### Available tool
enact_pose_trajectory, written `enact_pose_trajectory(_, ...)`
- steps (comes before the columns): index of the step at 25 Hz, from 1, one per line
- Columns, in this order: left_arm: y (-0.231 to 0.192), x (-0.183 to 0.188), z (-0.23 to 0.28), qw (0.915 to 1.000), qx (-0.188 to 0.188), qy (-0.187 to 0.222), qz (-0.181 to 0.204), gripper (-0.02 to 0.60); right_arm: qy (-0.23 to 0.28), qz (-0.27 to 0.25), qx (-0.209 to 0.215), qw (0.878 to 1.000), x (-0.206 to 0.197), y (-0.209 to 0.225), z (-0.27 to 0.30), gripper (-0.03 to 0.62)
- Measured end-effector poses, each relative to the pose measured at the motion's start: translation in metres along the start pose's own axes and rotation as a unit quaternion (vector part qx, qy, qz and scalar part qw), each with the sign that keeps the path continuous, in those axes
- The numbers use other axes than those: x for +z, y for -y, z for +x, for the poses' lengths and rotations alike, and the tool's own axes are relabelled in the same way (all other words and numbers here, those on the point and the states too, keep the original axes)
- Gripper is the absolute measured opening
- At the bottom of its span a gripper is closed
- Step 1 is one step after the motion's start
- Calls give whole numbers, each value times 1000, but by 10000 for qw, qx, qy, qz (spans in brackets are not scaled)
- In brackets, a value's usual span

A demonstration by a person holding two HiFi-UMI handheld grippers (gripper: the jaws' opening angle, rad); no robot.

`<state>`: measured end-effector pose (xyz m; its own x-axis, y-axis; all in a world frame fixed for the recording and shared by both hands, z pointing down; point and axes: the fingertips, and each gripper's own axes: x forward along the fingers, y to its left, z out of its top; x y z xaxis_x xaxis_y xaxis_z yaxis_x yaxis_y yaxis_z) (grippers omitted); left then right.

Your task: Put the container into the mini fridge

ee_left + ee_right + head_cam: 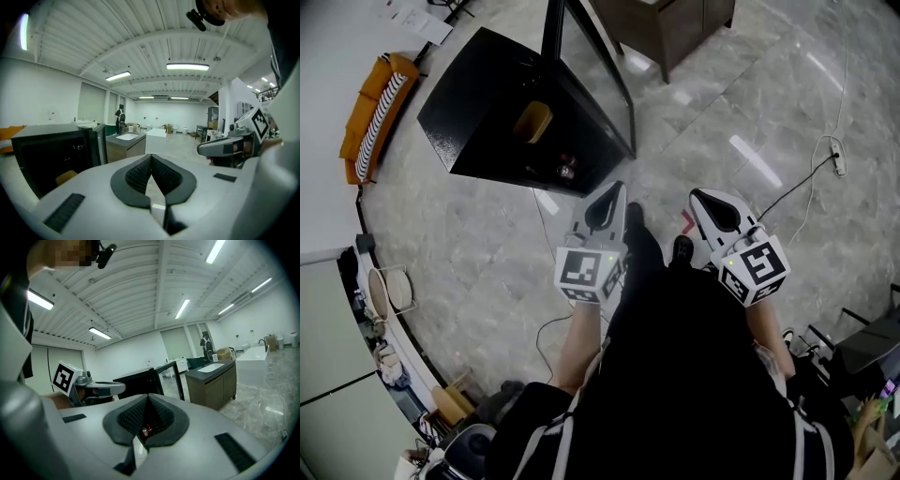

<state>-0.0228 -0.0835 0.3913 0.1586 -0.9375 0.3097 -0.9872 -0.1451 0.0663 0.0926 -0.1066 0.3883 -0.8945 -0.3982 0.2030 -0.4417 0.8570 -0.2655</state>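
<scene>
The black mini fridge (516, 103) stands on the floor ahead with its glass door (595, 56) swung open. A tan container (532, 122) sits inside it, with small cans (565, 169) lower down. My left gripper (614, 189) is shut and empty, held up in front of the fridge's open side. In the left gripper view its pads meet at the tip (151, 158), and the fridge (51, 154) with the container (65, 177) lies to the left. My right gripper (699, 196) is beside it, also shut and empty (149, 397). Its view shows the fridge (138, 380) and cans (146, 430).
A dark wooden cabinet (675, 28) stands beyond the fridge, with a white block (156, 139) further back. An orange sofa (375, 112) is against the left wall. A cable and power strip (837, 159) lie on the marble floor at the right. The person's shoes (635, 220) are below the grippers.
</scene>
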Motion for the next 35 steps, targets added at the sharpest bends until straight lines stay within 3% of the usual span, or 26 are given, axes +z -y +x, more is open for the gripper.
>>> enact_pose_trajectory(4, 15, 18, -9, 9995, -195, 221, -86, 34, 150, -208, 32, 9997, 23, 2, -5, 18)
enact_pose_trajectory(12, 13, 45, -14, 9990, -73, 439, 75, 34, 357, -592, -167, 9975, 55, 16, -5, 17)
enact_pose_trajectory(35, 4, 21, -32, 9997, 45, 232, 11, 34, 178, -457, -57, 9988, 28, -13, 6, 17)
